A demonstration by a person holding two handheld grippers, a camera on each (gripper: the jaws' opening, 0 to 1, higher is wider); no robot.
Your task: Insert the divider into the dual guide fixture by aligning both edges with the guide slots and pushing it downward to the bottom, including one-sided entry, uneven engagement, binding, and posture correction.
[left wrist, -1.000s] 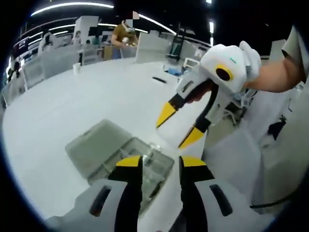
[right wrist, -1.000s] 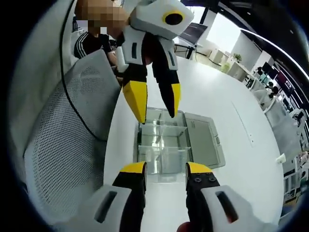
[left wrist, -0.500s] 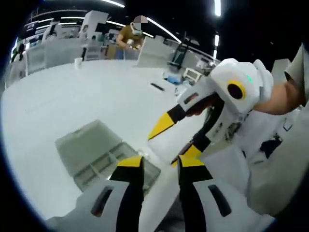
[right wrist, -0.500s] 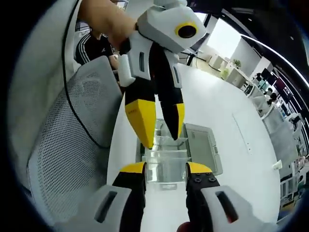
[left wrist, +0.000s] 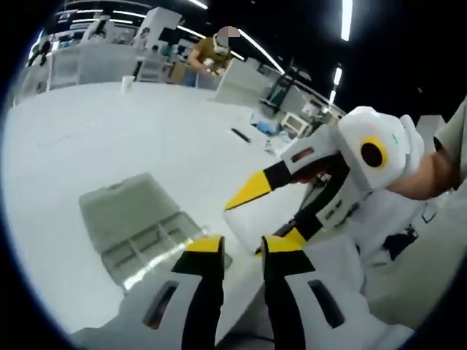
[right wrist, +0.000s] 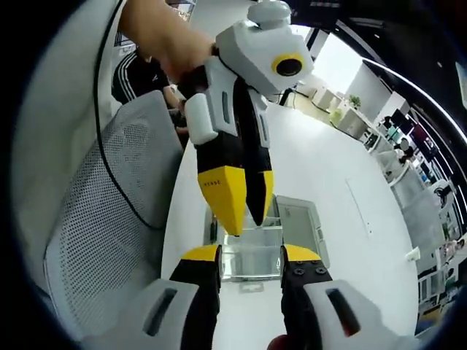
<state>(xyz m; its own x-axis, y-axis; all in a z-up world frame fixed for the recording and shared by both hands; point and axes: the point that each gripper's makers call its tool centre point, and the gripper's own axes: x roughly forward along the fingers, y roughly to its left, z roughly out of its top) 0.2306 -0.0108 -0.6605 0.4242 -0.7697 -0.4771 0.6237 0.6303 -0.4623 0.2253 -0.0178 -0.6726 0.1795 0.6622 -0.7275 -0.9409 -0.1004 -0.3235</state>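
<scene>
A clear plastic compartment box (left wrist: 157, 244) with thin dividers inside lies on the white table (left wrist: 109, 146), its grey lid (left wrist: 124, 208) folded open beside it. My left gripper (left wrist: 243, 246) hovers above the box's near edge, open by a narrow gap with nothing seen between the jaws. The right gripper (left wrist: 263, 217) comes in from the right, held by a hand, open, with its yellow tips close to the left jaws. In the right gripper view the box (right wrist: 252, 251) sits just beyond my right gripper (right wrist: 249, 254). There the left gripper (right wrist: 246, 215) points down over the box.
A grey mesh chair back (right wrist: 102, 219) stands close beside the table edge. Desks, small items and a person (left wrist: 211, 55) are at the far side of the room. A cup (left wrist: 128, 82) stands far off on the table.
Both views have pulled back and the box looks smaller. The two grippers have come closer together. The left jaws have narrowed a little.
</scene>
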